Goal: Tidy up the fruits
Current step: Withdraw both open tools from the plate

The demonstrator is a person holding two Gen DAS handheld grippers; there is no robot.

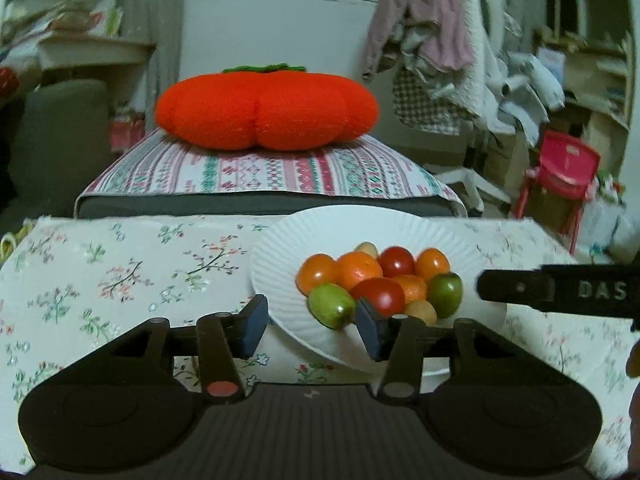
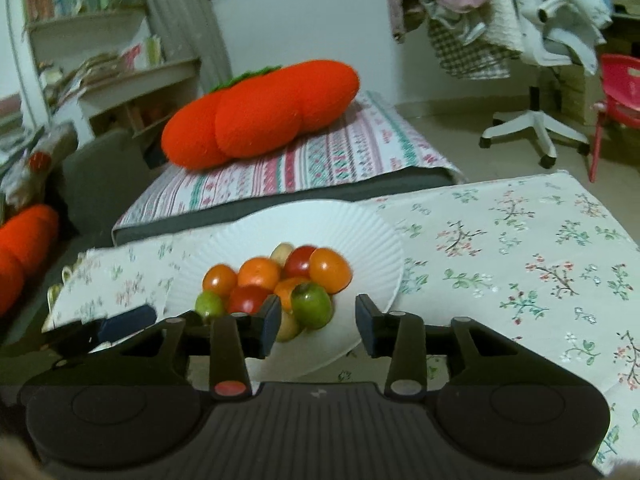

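White letters "DAS" show on the right hand-held gripper [image 1: 560, 290].

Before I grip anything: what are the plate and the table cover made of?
Plate: looks like white paper or thin moulded pulp, matte, with fine fluted ribs to a scalloped rim; possibly plastic. Table cover: looks like woven fabric, matte, printed with floral sprigs, its edge soft and slightly wrinkled.

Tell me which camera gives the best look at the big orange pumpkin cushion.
The left wrist view: the pumpkin cushion sits centred, level and whole, green stem patch showing. The right wrist view shows the same cushion tilted and from an angle, its stem mostly hidden.
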